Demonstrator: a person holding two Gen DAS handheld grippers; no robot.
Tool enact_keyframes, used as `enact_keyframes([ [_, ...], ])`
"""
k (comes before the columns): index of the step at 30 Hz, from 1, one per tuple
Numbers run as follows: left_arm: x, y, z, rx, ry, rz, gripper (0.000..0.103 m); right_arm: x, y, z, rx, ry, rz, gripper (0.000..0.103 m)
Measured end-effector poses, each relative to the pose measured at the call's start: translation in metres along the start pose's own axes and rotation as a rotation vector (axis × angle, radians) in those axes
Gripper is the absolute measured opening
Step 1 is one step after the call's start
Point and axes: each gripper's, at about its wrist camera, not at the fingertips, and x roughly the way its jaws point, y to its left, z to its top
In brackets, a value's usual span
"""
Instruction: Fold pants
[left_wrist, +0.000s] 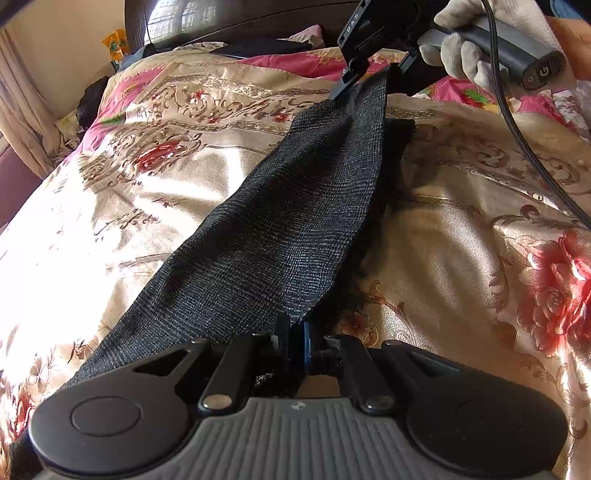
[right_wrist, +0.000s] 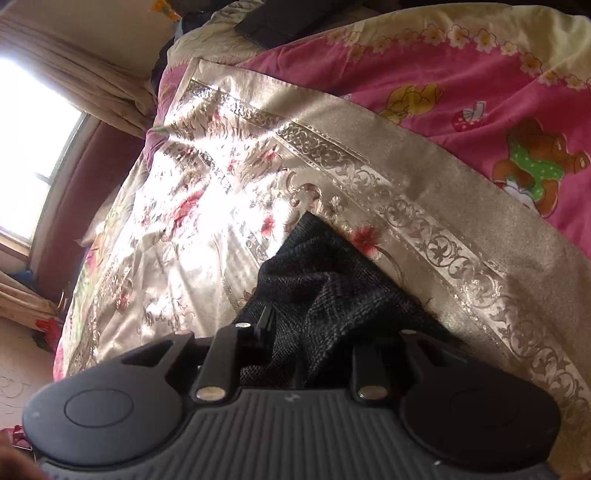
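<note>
The dark grey checked pants (left_wrist: 295, 221) hang stretched above the floral bedspread (left_wrist: 461, 240), held at both ends. My left gripper (left_wrist: 297, 328) is shut on the near end of the fabric at the bottom of the left wrist view. My right gripper (left_wrist: 360, 74) shows at the top of that view, held by a gloved hand (left_wrist: 469, 48), shut on the far end. In the right wrist view the right gripper (right_wrist: 295, 332) is shut on bunched dark fabric (right_wrist: 325, 291), which hides its right finger.
A satin beige bedspread with red flowers (right_wrist: 221, 192) covers the bed. A pink cartoon quilt (right_wrist: 461, 85) lies at the far side. A dark folded item (left_wrist: 258, 48) sits near the headboard. A cable (left_wrist: 517, 140) trails from the right gripper. A window (right_wrist: 33, 147) and curtains are at left.
</note>
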Motion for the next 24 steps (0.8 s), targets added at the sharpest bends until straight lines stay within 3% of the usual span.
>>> enact_keyframes([
  [1, -0.001, 0.0, -0.001, -0.005, -0.002, 0.001, 0.021, -0.001, -0.001, 0.002, 0.029, -0.009, 0.028, 0.024],
  [3, -0.003, -0.001, -0.003, -0.006, -0.009, 0.005, 0.021, -0.014, 0.001, 0.003, 0.058, -0.076, 0.08, 0.012],
  [6, -0.002, -0.003, -0.005, -0.004, -0.012, 0.005, 0.022, -0.044, 0.018, -0.007, -0.064, -0.223, 0.171, 0.008],
  [9, 0.002, -0.003, -0.005, -0.001, 0.001, 0.0, 0.022, -0.033, 0.016, -0.013, -0.109, -0.203, 0.07, 0.008],
  [12, -0.002, -0.004, -0.005, 0.013, -0.008, 0.001, 0.022, -0.009, 0.007, -0.017, -0.211, -0.133, -0.202, 0.017],
  [15, -0.007, -0.003, -0.006, 0.008, -0.01, -0.009, 0.022, -0.006, -0.005, -0.016, -0.183, -0.109, -0.231, 0.021],
  [17, -0.011, -0.002, -0.006, 0.006, -0.012, -0.008, 0.022, -0.011, -0.004, -0.016, -0.221, -0.131, -0.301, 0.025],
  [21, -0.027, 0.003, -0.006, -0.02, -0.051, 0.005, 0.022, -0.026, 0.013, -0.018, -0.35, -0.237, -0.415, 0.025],
  [24, -0.037, 0.011, -0.007, -0.055, -0.089, 0.034, 0.023, -0.033, 0.039, -0.027, -0.481, -0.262, -0.35, 0.025],
])
